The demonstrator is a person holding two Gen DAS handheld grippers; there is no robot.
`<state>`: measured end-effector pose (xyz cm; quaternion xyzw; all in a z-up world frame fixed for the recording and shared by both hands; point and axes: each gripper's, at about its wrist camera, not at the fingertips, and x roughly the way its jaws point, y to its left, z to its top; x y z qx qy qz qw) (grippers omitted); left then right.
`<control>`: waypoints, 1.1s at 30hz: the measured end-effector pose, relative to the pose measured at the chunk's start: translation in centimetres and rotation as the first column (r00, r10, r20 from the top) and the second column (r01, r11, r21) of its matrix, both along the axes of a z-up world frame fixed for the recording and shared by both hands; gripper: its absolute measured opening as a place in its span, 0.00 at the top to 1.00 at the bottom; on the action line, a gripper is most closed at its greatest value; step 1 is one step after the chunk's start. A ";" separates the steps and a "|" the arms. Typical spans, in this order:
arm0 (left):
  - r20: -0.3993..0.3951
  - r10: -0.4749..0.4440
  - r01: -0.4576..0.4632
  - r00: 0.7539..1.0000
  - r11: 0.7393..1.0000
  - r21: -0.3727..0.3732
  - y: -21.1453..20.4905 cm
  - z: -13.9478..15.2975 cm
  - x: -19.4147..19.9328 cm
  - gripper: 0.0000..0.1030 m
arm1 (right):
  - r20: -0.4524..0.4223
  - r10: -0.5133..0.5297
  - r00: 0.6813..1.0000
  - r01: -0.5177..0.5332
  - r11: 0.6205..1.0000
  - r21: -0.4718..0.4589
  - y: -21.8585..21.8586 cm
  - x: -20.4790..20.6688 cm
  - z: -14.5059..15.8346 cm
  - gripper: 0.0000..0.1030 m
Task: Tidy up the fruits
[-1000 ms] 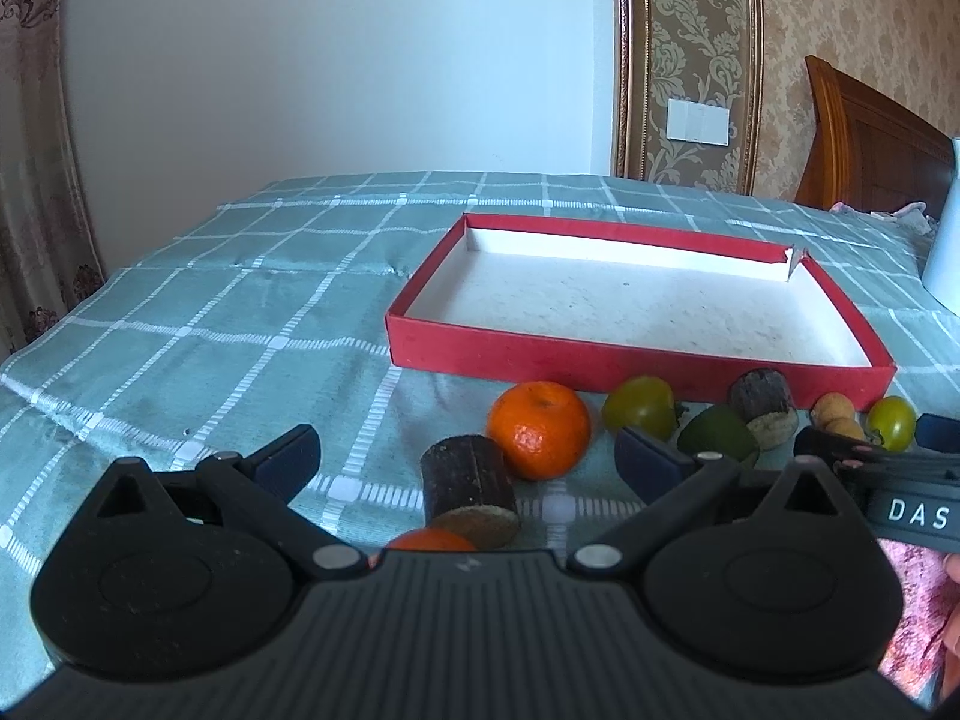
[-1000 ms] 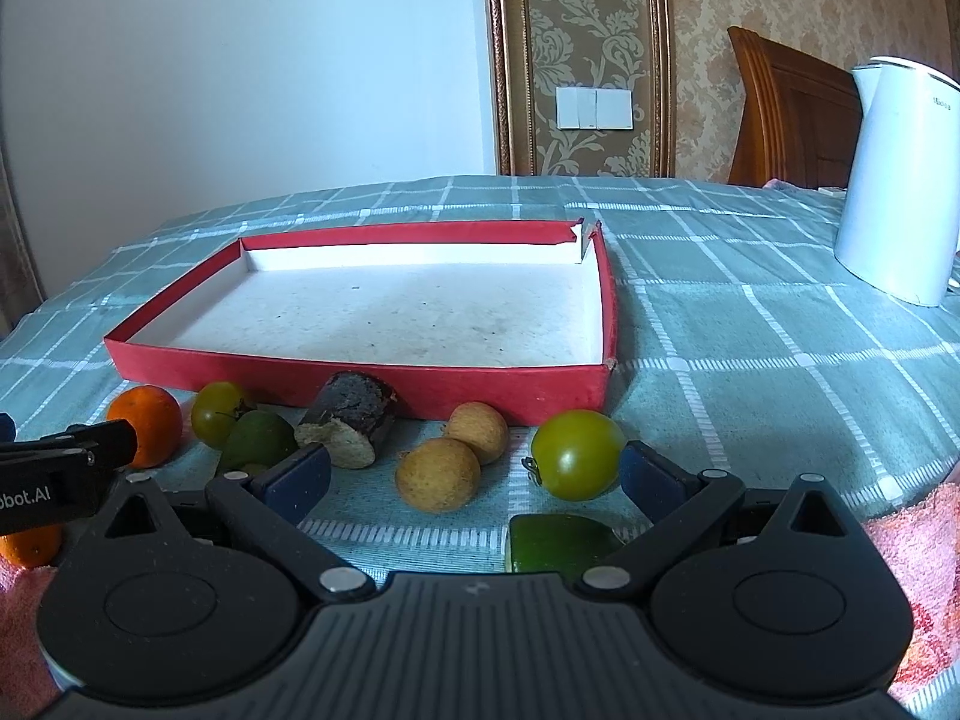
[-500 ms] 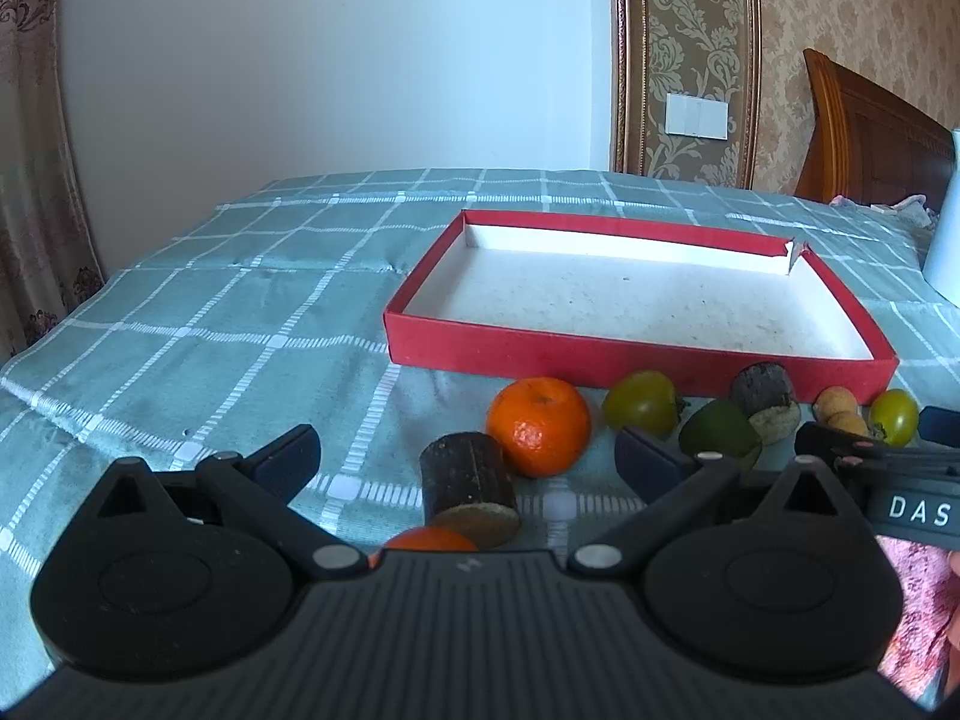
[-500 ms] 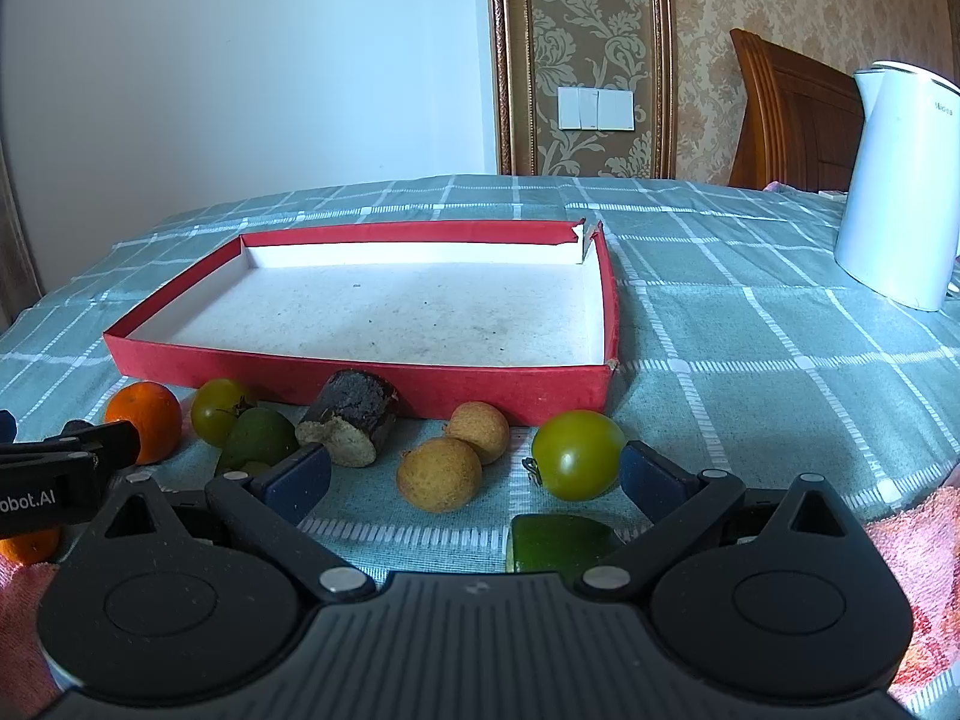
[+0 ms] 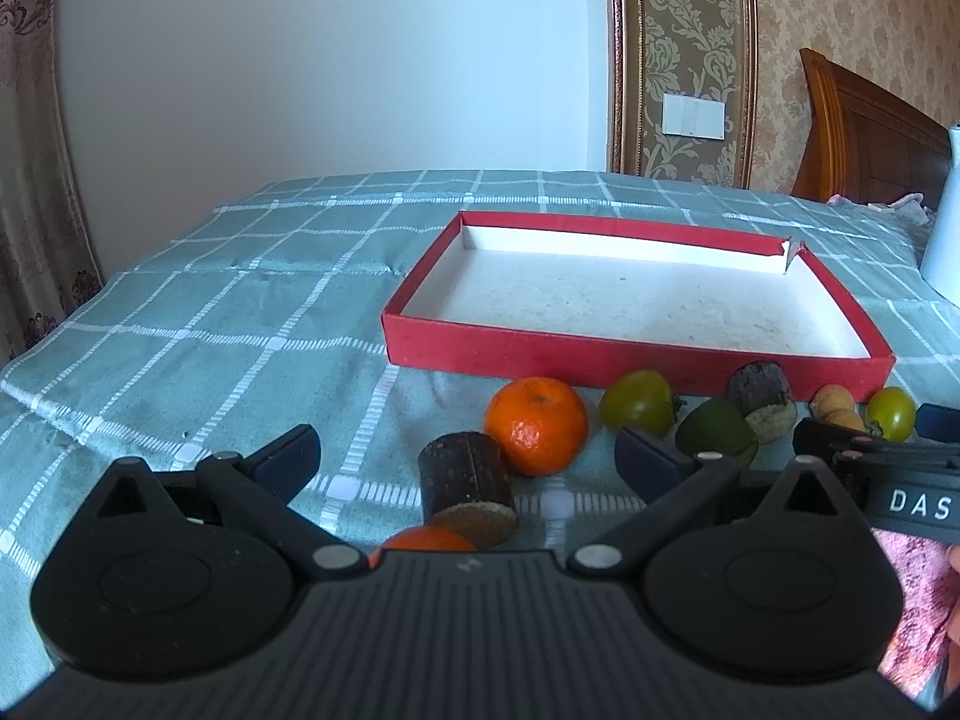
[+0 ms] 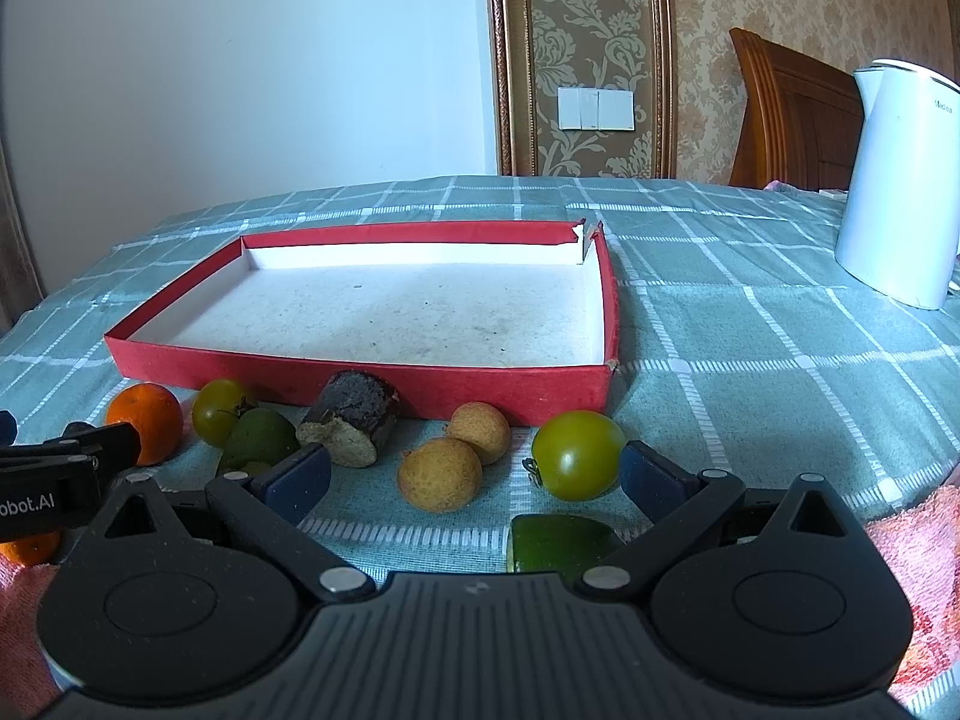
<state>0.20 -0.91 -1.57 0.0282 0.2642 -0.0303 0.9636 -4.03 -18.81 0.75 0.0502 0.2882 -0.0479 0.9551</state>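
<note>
An empty red tray [image 5: 636, 353] [image 6: 360, 369] with a white floor lies on the checked cloth. Fruits lie in a row before its near wall. In the left wrist view: an orange [image 5: 536, 425], a dark sugarcane piece [image 5: 467, 487], a second orange [image 5: 427, 538] under the gripper body, a green tomato [image 5: 637, 401]. In the right wrist view: two longans [image 6: 440, 474], a green tomato [image 6: 578, 454], a green fruit piece [image 6: 561, 542], a second sugarcane piece [image 6: 351, 425]. My left gripper [image 5: 467, 461] and right gripper [image 6: 474, 474] are open and empty, low over the fruits.
A white electric kettle [image 6: 900, 186] stands at the right on the cloth. A wooden headboard [image 6: 786, 114] rises behind it. A pink towel [image 6: 912, 546] lies at the near edge. A curtain [image 5: 30, 150] hangs at the far left.
Both grippers have lifted or tilted a little, so the tray and fruits sit slightly lower in view. Nothing was taken hold of or moved.
</note>
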 end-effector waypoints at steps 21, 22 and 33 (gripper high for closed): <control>0.001 -0.014 0.014 1.000 1.000 0.017 1.1 -0.5 -0.9 0.00 | 0.014 -0.024 1.000 0.023 0.999 0.043 -1.2 -0.3 0.1 0.00; -0.001 -0.015 0.015 1.000 1.000 0.014 1.5 -0.5 -1.1 0.00 | 0.016 -0.016 1.000 0.015 0.998 0.054 -1.6 -0.6 0.1 0.00; -0.041 -0.031 0.028 0.999 0.997 -0.067 4.1 -1.5 -1.1 0.00 | -0.003 0.022 1.000 -0.022 0.997 0.068 -5.5 -2.4 -0.2 0.00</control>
